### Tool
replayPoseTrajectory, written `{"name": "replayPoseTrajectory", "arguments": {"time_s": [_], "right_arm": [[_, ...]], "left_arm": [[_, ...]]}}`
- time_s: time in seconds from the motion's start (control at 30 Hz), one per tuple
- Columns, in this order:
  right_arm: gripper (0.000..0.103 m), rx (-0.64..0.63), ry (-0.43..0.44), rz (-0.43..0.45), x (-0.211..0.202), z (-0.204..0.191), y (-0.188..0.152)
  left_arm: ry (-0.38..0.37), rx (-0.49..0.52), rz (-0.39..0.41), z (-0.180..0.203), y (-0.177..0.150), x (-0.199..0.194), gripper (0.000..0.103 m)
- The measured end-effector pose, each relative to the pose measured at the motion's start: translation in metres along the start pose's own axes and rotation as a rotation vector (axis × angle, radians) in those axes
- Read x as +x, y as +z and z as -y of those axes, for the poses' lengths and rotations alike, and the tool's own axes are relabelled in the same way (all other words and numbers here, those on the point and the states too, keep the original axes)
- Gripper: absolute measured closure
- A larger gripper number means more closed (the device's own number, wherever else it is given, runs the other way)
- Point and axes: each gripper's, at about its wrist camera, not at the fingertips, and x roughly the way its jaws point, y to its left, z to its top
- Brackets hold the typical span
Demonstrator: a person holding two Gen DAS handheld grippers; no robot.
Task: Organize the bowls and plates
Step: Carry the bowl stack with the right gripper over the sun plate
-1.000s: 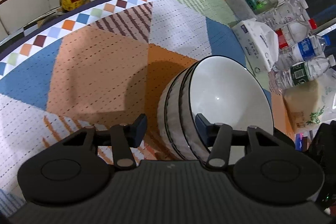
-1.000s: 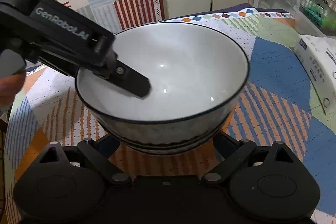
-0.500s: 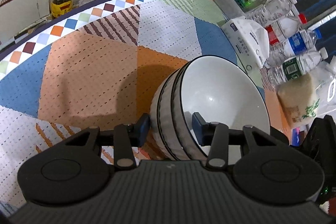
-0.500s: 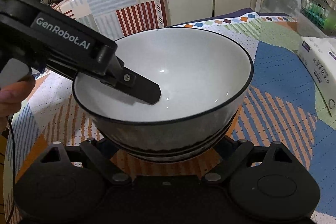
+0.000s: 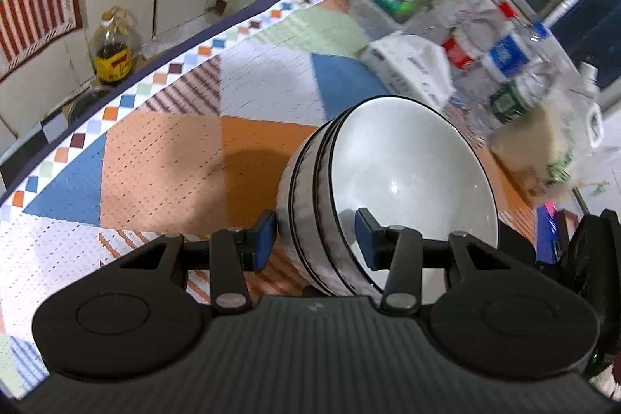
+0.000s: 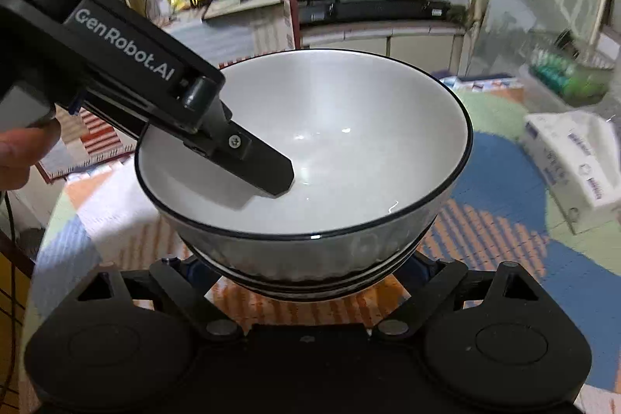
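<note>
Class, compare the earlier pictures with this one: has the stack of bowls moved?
Yes. In the right wrist view the stack of bowls has risen: its far rim now overlaps the cabinets behind the table, where earlier it sat lower, against the tablecloth.

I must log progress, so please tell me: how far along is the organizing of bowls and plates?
Done: the bowls are nested into one stack of bowls. In hand: the left gripper has its jaws clamped on the stack's wall, one inside, one outside; the right gripper sits at its base, grip hidden. Left: putting the stack in its place. No plates are in view.
</note>
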Motion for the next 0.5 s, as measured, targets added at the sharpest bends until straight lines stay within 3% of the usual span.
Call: {"name": "replayPoseTrajectory", "arguments": {"time_s": [0.27,0.5], "right_arm": [[0.01,-0.02,-0.013,0.04,-0.061,-0.002,-0.011],[0.012,-0.028,-0.044,0.026,-0.102,0.003,-0.039]], "left_arm": [[-0.033,0.008,-0.021,0.044,-0.023,-0.028,0.061],[-0.041,0.036,-0.051,0.082,-0.055,-0.029,0.061]]}}
